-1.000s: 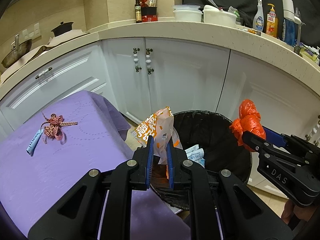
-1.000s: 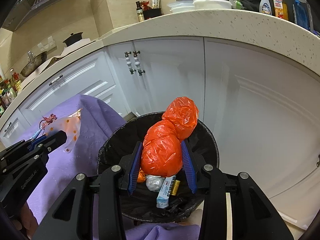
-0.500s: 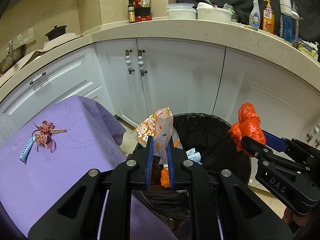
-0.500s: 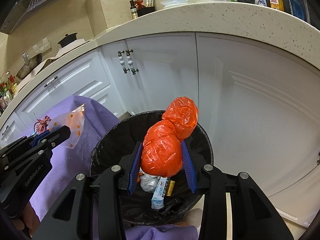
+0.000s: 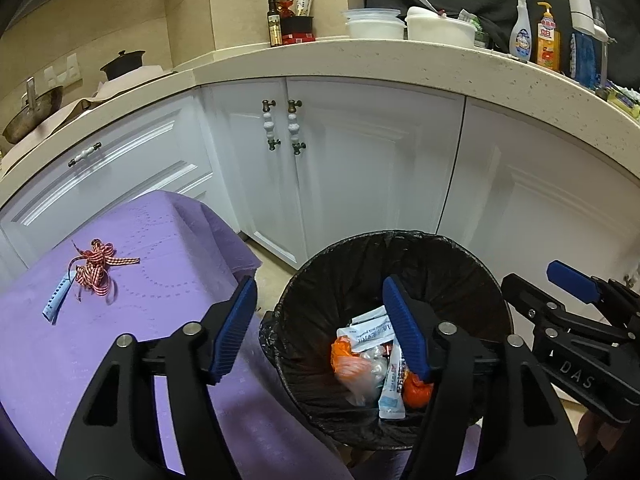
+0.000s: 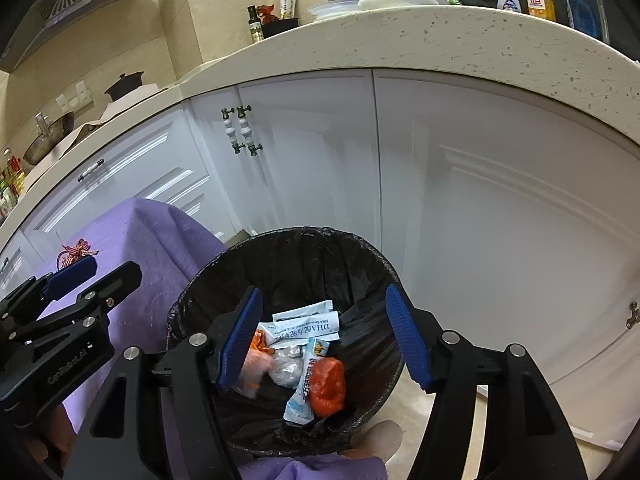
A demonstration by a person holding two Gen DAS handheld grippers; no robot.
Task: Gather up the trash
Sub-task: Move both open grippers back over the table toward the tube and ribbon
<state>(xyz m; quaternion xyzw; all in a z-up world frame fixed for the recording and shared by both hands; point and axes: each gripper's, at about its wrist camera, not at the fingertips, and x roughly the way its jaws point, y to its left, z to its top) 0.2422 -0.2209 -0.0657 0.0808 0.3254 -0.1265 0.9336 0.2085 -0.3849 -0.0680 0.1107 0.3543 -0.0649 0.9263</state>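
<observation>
Left tongs (image 5: 320, 320): spread wide, empty, above the near rim of the black-lined bin (image 5: 472, 264). Right tongs (image 6: 324, 332): spread wide, empty, over the bin opening. Orange bag (image 6: 328, 384) and snack wrapper (image 5: 352, 368) lie inside the bin, lower centre. Red ribbon (image 5: 94, 268) lies on the purple worktop (image 5: 168, 280), left.
</observation>
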